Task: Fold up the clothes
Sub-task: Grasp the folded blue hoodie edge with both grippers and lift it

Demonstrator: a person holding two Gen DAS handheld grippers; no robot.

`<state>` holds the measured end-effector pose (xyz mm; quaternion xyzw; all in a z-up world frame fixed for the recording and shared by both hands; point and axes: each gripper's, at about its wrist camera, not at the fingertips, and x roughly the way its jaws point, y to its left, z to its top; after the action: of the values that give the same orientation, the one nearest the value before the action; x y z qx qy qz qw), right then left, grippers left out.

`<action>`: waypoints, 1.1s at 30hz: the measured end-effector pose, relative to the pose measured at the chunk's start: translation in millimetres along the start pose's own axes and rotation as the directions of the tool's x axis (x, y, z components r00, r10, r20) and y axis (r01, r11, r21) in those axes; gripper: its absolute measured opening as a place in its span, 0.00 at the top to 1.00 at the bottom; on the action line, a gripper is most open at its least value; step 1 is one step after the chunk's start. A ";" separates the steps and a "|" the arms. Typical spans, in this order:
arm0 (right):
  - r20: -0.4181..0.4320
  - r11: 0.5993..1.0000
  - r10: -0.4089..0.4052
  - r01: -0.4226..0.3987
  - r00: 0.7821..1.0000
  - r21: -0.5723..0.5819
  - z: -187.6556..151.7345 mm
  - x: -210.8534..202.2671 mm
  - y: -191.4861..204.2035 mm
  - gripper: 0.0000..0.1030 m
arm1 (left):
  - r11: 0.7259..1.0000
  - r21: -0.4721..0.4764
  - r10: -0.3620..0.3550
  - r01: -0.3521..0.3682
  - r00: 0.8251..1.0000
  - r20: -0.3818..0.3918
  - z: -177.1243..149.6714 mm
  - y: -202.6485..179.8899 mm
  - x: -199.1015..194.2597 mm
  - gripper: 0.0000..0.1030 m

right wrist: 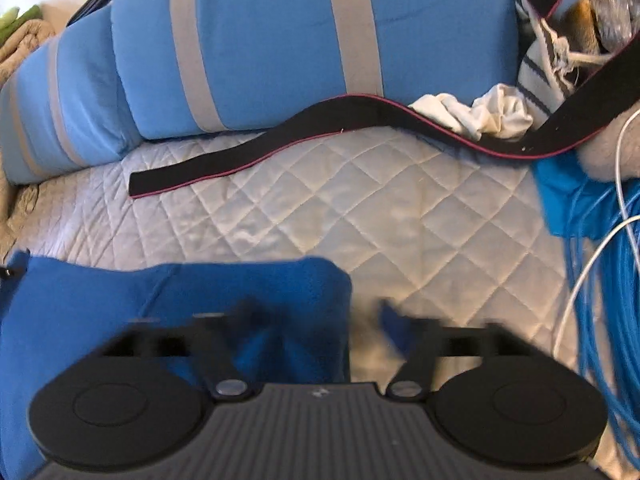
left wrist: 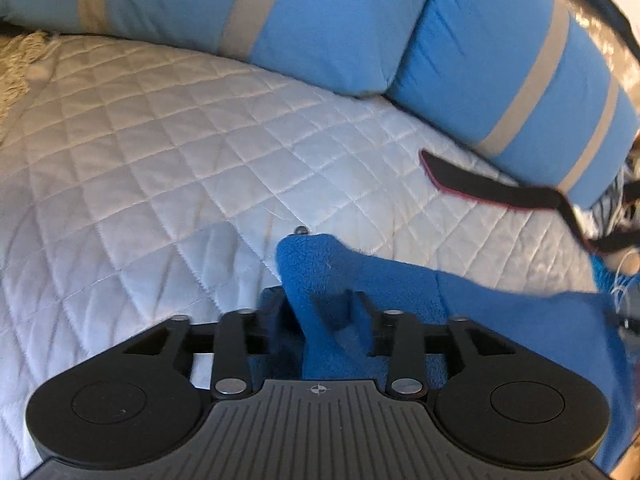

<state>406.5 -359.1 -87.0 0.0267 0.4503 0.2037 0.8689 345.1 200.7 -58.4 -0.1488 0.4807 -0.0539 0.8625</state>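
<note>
- Left wrist view: the left gripper (left wrist: 316, 300) is pointing down at a white quilted bedspread (left wrist: 160, 152), its two fingers standing partly apart.
- A fold of the blue fleece garment (left wrist: 320, 276) is lying in the gap between those fingers; the pads are not pressing on it, so the cloth is sitting loose there.
- The rest of the garment is trailing off to the right edge of this view, lying on the bedspread.
- Two blue pillows with grey stripes (left wrist: 304, 24) are leaning along the far side of the bed.
- A black strap with a red edge (left wrist: 480, 188) is lying on the bedspread just below the right-hand pillow, apart from the garment.
- Right wrist view: the right gripper (right wrist: 324, 316) is blurred, its fingers standing wide apart and pinching nothing.
- The blue fleece garment (right wrist: 180, 292) is lying flat on the bedspread (right wrist: 360, 208) under the gripper's left finger; its right edge is running through the gap between the fingers.
- The black strap (right wrist: 280, 144) is snaking across the bed in front of the striped pillows (right wrist: 272, 40), well beyond the garment.
- A crumpled white cloth (right wrist: 480, 114) is resting behind the strap on the right.
- A bundle of blue cable (right wrist: 600, 280) and a thin white cable (right wrist: 588, 272) are lying at the right edge.
</note>
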 end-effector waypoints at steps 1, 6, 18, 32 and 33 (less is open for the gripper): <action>-0.008 0.999 0.030 -0.030 1.000 0.011 -3.1 -5.3 -2.8 0.05 | 1.000 0.007 0.010 -0.010 1.000 0.009 -2.1 0.3 -7.1 0.45; -0.058 0.986 0.150 -0.145 0.987 0.085 -27.3 -27.7 -17.2 0.00 | 0.999 0.026 -0.028 0.027 1.000 0.009 -16.0 9.6 -36.7 0.39; -0.177 0.877 0.436 -0.373 0.882 0.302 -90.0 -30.8 -48.4 0.00 | 0.941 -0.156 -0.315 0.299 0.944 -0.095 -83.9 52.1 -34.9 0.28; -0.023 0.714 0.615 -0.545 0.788 0.441 -103.6 4.9 -56.5 0.31 | 0.769 -0.357 -0.582 0.530 0.812 -0.047 -104.8 64.6 18.4 0.68; -0.019 0.719 0.612 -0.546 0.791 0.430 -102.9 4.5 -53.1 0.53 | 0.771 -0.364 -0.575 0.522 0.817 -0.047 -106.1 61.4 18.9 0.72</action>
<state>344.7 -420.1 -163.7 0.3281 0.5192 0.3697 0.6972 262.4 232.8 -145.1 -0.4222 0.4838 -0.2330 0.7304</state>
